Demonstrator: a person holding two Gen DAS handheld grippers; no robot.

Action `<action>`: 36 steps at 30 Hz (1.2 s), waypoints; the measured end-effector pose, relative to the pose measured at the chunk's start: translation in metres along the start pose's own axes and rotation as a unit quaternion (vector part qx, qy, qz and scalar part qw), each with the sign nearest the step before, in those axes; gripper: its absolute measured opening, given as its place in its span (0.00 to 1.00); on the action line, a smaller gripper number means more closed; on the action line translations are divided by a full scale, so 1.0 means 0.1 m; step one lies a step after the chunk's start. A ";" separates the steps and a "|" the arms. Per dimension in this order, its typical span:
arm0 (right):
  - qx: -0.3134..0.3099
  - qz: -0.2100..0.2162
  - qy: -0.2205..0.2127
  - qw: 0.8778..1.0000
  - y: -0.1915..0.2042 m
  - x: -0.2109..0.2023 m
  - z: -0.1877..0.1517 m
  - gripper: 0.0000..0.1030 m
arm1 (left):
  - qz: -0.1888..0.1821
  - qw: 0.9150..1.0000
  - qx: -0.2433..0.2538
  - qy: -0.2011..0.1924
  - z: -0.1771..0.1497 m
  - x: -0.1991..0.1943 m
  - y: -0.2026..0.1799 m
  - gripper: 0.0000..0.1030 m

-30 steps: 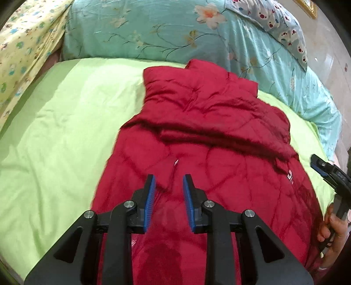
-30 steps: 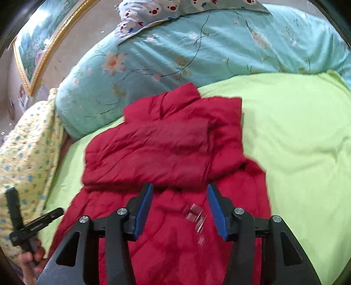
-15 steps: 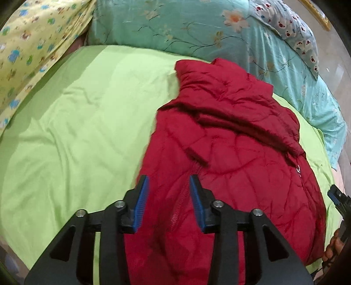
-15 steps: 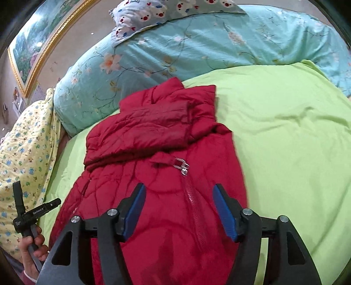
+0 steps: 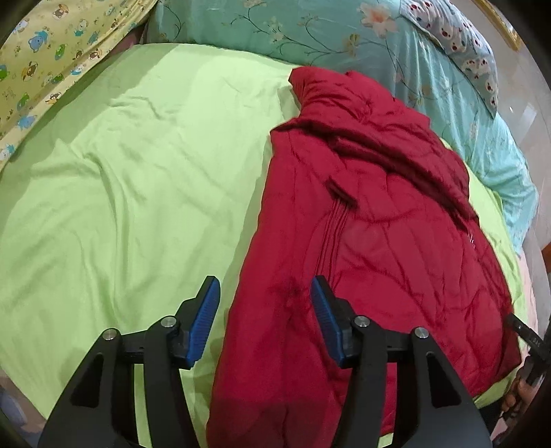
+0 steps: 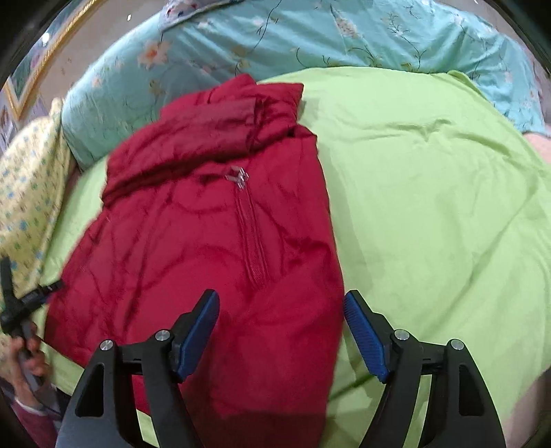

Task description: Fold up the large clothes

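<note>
One red jacket, both claws apart

One quilted red puffer jacket (image 5: 372, 248) spread lengthwise on the light-green bedsheet (image 5: 131, 193), collar end toward the far edge by the teal floral quilt (image 5: 310, 31), hem hanging at the near edge. Folded across the upper part: a sleeve, lying crosswise below the collar. Down the front, a stitched zip line with a small silver puller (image 6: 237, 177) at its top. Seen through the left wrist camera, lying toward the sheet's right side; through the right wrist camera (image 6: 213, 241), toward its left side.

Left gripper (image 5: 265, 317): blue-padded jaws apart and just been widening, straddling the jacket's left side edge, one pad over bare sheet, the other over red fabric, nothing pinched. Right gripper (image 6: 280, 331): jaws wider still and likewise just been opening, spanning the jacket's right side edge near the hem, pads clear of the cloth.

Beyond: a yellow cartoon-print cover (image 5: 51, 58) at the far-left corner, a grey bear-print pillow (image 5: 461, 44) on top of the teal quilt, a gilt picture frame (image 6: 38, 65) on the wall.
</note>
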State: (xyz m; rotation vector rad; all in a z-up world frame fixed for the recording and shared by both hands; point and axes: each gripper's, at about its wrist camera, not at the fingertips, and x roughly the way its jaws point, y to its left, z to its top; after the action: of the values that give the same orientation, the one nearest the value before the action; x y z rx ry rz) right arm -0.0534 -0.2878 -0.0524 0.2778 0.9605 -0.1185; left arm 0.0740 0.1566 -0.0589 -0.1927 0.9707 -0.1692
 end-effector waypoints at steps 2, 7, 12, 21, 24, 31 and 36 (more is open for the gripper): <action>-0.007 -0.002 0.012 1.000 -0.01 0.01 -0.05 0.74 | 0.003 1.000 0.005 0.001 -0.04 0.00 0.03 0.52; -0.014 0.029 0.039 0.999 -0.09 -0.03 -0.18 0.61 | -0.012 1.000 0.006 0.008 -0.11 0.00 0.15 0.53; -0.011 0.053 0.047 0.997 -0.16 -0.08 -0.25 0.36 | -0.036 0.999 0.001 0.019 -0.15 0.04 0.21 0.54; -0.019 0.064 0.056 0.996 -0.07 -0.03 -0.22 0.39 | -0.099 0.993 0.015 0.062 -0.22 0.15 0.18 0.54; -0.017 0.072 0.062 0.995 -0.07 0.04 -0.22 0.39 | -0.112 0.991 0.028 0.071 -0.24 0.18 0.12 0.54; -0.019 0.100 0.041 0.994 -0.09 -0.05 -0.21 0.25 | -0.127 0.988 0.068 0.053 -0.29 0.04 -0.03 0.18; -0.012 0.130 0.027 0.991 -0.12 -0.19 -0.21 0.22 | -0.133 0.989 0.059 0.040 -0.28 -0.11 -0.02 0.16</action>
State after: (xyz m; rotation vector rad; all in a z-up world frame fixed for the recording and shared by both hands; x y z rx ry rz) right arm -0.0838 -0.2936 -0.0500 0.3831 0.9713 0.1389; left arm 0.0444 0.1543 -0.0653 -0.2063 1.0085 -0.4810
